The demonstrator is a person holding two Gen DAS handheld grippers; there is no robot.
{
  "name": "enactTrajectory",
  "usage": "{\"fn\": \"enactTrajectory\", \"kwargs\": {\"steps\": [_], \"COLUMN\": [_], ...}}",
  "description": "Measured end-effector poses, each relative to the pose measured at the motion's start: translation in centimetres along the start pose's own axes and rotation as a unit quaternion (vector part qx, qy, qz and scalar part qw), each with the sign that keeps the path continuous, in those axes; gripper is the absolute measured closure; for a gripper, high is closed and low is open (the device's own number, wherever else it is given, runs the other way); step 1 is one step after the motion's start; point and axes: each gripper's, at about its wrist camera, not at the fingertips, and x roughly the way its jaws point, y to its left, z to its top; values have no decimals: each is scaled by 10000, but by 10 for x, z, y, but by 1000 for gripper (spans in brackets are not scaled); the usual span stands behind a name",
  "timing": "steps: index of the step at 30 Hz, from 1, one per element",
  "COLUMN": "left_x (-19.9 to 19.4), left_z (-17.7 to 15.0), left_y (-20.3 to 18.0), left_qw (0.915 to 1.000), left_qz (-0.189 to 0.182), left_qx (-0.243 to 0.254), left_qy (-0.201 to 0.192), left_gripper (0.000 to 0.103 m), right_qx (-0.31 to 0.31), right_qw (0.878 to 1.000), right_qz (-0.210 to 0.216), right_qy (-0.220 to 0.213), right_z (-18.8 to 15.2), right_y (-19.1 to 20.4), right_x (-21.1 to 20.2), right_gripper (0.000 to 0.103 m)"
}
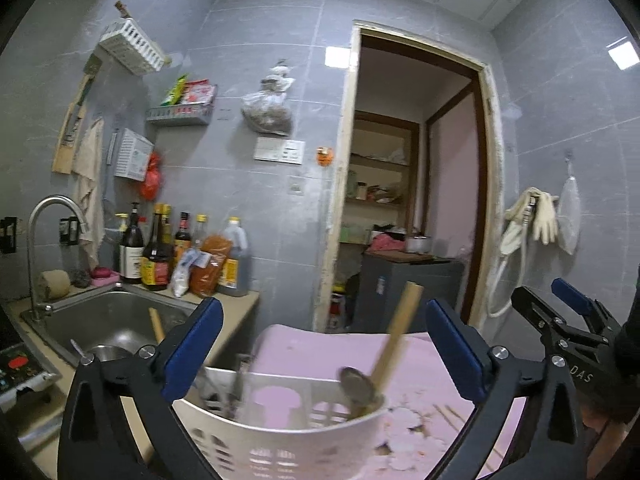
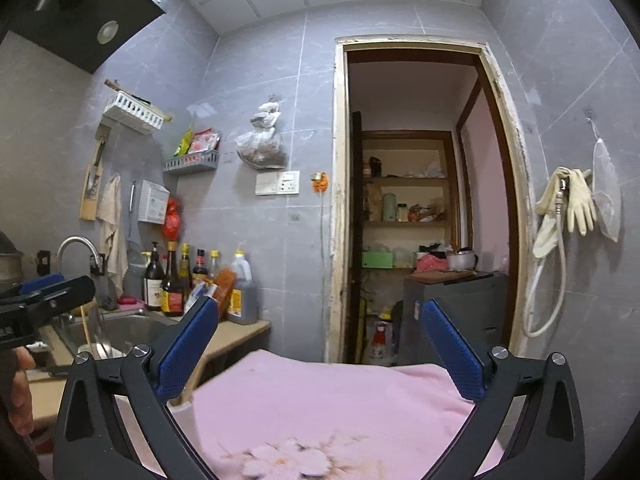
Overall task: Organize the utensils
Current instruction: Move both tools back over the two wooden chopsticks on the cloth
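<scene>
A white slotted utensil basket [image 1: 280, 432] stands on a pink cloth-covered surface [image 1: 328, 356], just in front of my left gripper [image 1: 324, 344], which is open and empty with its jaws wide on either side of the basket. A wooden-handled utensil [image 1: 394, 344] leans in the basket's right end next to a metal spoon [image 1: 356, 388]; dark utensils [image 1: 236, 388] stand at its left end. My right gripper [image 2: 320, 344] is open and empty above the pink cloth [image 2: 320, 400]; it also shows in the left wrist view [image 1: 560, 312]. A wooden handle [image 2: 196, 380] shows by its left finger.
A steel sink [image 1: 116, 320] with a faucet [image 1: 48, 220], a bowl and a wooden-handled tool lies to the left. Sauce bottles [image 1: 160, 252] line the counter behind it. An open doorway [image 1: 416, 184] is ahead. Gloves [image 1: 536, 216] hang on the right wall.
</scene>
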Motion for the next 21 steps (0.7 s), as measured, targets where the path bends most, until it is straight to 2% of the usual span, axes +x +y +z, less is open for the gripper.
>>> {"fn": "enactTrajectory", "kwargs": {"steps": [7,12,16,21], "left_x": [5,15,25,42], "left_z": [-16,-33,-49,-68], "left_y": [-39,-66,-84,-103], "left_qw": [9986,9951,9892,9801], "left_qz": [-413,-649,-819,-890], "left_qx": [107,164,224,350], "left_qy": [319,721,1191,1742], "left_gripper": [3,3,3,3], "right_qx": [-132,-278,-265,-108], "right_qw": [9998,9989,9976,9935], "right_qz": [-25,-85,-128,-45], "right_qy": [141,381,624,1134], "right_z": [-9,-19,-27,-43], "right_y": [-34,-58,-76,-100], "right_x": [-26,-38,-42,-38], "right_gripper": [0,0,0,1]}}
